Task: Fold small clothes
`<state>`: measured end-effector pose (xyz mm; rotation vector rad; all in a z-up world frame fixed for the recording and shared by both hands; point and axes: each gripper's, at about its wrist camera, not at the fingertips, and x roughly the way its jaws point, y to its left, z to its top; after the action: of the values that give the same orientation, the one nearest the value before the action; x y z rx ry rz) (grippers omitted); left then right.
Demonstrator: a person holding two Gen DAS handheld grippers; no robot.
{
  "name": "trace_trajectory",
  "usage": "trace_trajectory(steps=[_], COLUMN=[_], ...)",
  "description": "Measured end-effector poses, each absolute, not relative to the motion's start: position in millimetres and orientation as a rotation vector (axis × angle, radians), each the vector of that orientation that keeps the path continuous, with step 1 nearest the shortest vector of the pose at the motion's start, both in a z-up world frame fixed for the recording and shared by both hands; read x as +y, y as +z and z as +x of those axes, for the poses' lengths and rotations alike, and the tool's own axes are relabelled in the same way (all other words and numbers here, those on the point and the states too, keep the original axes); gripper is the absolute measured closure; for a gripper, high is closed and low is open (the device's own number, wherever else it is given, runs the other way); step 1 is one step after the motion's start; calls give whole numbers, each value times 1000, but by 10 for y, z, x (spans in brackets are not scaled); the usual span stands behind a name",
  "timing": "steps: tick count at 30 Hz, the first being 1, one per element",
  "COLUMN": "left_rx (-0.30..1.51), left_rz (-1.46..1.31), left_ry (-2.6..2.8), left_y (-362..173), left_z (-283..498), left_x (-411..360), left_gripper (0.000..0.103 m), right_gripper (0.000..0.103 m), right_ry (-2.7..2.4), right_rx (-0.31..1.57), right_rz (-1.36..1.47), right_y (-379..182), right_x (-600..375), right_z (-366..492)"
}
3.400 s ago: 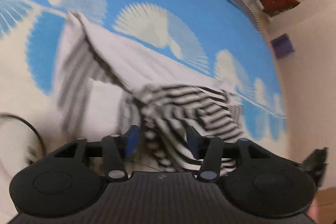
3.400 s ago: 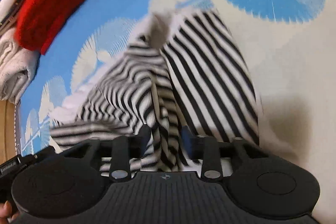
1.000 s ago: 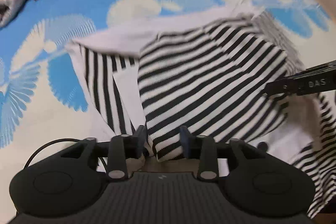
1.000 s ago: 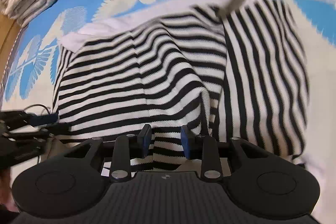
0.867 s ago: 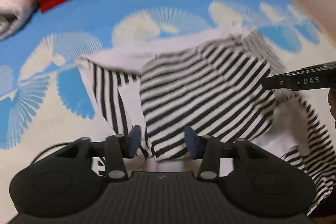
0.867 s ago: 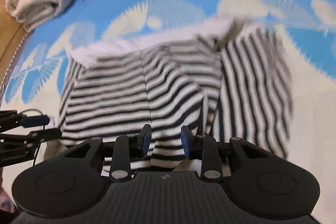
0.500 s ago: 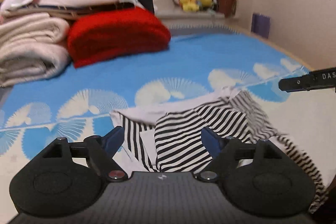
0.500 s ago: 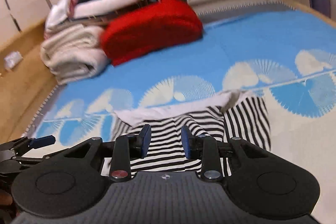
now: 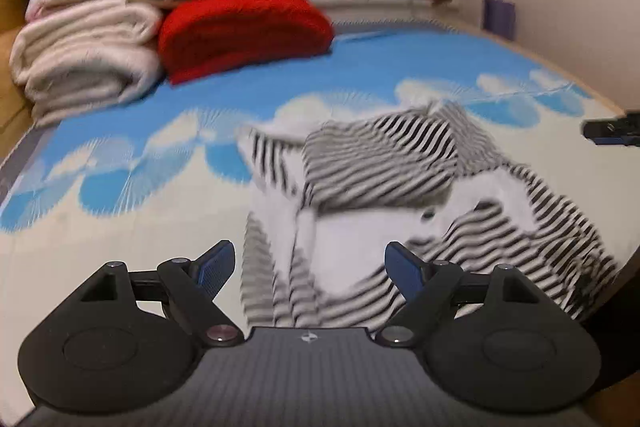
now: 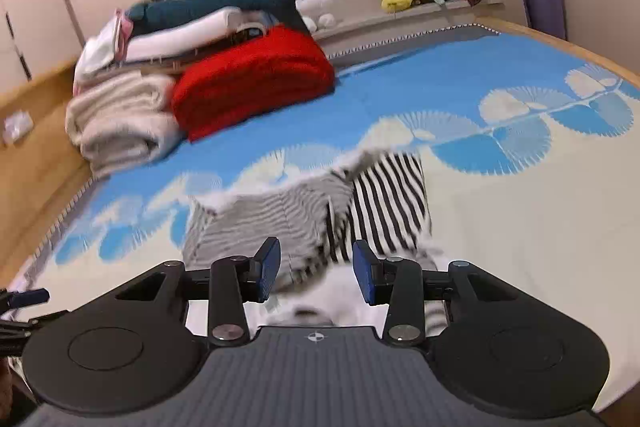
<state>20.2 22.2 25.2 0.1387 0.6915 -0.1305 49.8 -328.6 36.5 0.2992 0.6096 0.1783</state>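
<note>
left gripper: released, raised | right gripper: released, raised | striped garment: dropped, part-folded

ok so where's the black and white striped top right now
The black and white striped top lies loose on the blue and cream patterned bed cover, ahead of both open grippers, nearer than the folded red blanket.

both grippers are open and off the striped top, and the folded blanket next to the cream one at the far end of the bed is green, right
Not quite: the folded blanket beside the cream blanket is red, as the right wrist view shows. The rest holds: the left gripper and right gripper are both open and off the striped top.
</note>
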Motion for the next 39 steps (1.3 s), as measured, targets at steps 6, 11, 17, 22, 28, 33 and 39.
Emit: trace_trajectory(steps=[6, 11, 17, 22, 28, 33, 39], left_rx=[731, 768, 823, 850, 1005, 1102, 1180], left_rz=[54, 32, -71, -149, -488, -512, -430], left_ry=[-108, -122, -248, -242, -118, -14, -2], left_y=[366, 36, -180, -173, -415, -601, -835], left_z=[75, 86, 249, 324, 649, 738, 807], left_x=[434, 584, 629, 752, 1167, 1210, 1090], left_gripper=[16, 19, 75, 75, 51, 41, 30], right_gripper=[61, 61, 64, 72, 61, 57, 54], right_ry=[117, 86, 11, -28, -51, -97, -129], right_rx=[675, 695, 777, 802, 887, 988, 1112], right_rz=[303, 259, 281, 269, 309, 315, 361], right_y=[63, -63, -280, -409, -569, -752, -972], right_x=[-3240, -3291, -3483, -3591, -3711, -3801, -3857], right_z=[425, 483, 570, 586, 632, 645, 725])
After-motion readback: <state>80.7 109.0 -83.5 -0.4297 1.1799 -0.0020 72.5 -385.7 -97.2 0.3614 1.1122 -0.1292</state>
